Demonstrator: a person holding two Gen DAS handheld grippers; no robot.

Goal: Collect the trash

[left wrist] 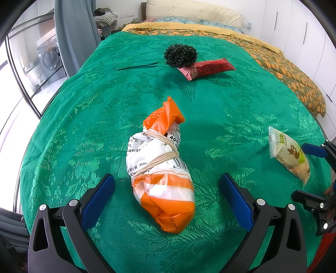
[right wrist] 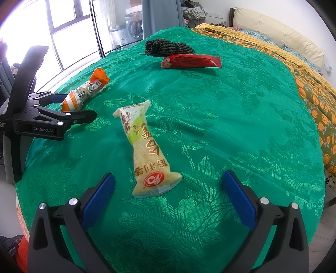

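Green bedspread (left wrist: 241, 100) holds litter. Approach step: left gripper (left wrist: 168, 201) spread wide astride string-tied orange bag (left wrist: 161, 174); right gripper (right wrist: 168, 199) agape before yellow snack packet (right wrist: 147, 151). Next: lower, close.

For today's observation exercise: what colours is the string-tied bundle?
The bundle is orange and white with black print; clearest in the left wrist view.

Both wrist views low, close over green bedspread (left wrist: 241, 105), facing headboard (left wrist: 193, 10), sharing its litter
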